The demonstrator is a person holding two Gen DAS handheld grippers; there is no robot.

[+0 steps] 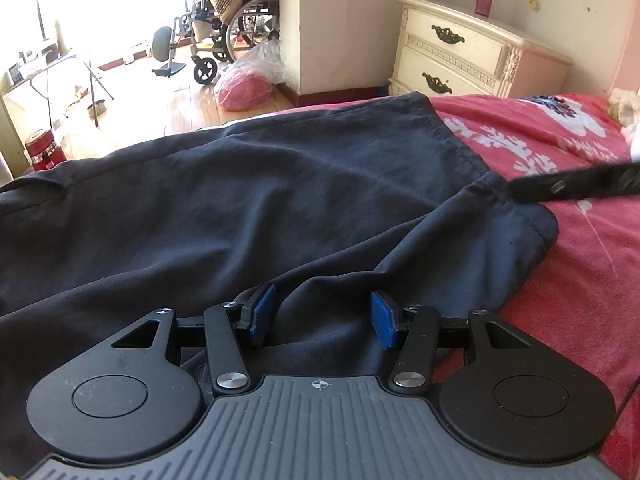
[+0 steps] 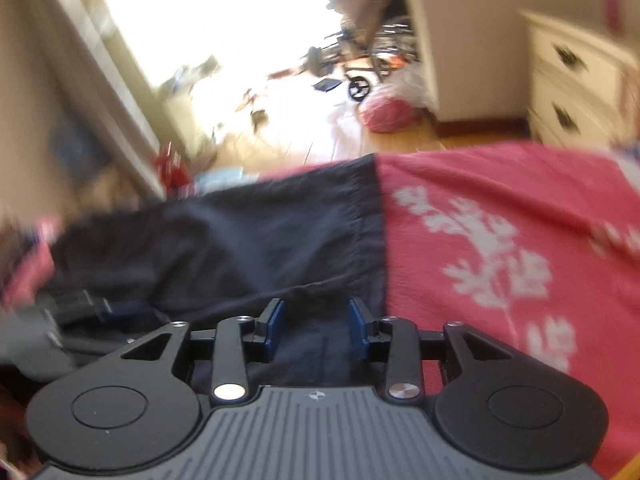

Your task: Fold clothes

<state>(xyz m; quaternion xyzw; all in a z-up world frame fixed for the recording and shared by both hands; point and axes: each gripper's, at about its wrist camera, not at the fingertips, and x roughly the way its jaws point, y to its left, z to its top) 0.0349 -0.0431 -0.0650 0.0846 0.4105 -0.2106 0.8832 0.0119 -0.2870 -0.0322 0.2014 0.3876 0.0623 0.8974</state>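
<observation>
Right-wrist view smeared — dark garment (image 2: 248,240) edge soft, bedspread (image 2: 500,208) beyond

One dark garment (image 1: 240,208) — two grippers (image 1: 322,316), one nightstand (image 1: 460,52)

Right wrist view motion-blurred; dark garment (image 2: 248,240) cut off at left edge, rest hidden.

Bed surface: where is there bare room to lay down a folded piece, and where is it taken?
Free: the red floral blanket right of the dark garment's hem, running toward the cream nightstand. Taken: the garment covers the bed's left and middle, with both tools, the left tool and the right tool, over its near edge.
</observation>
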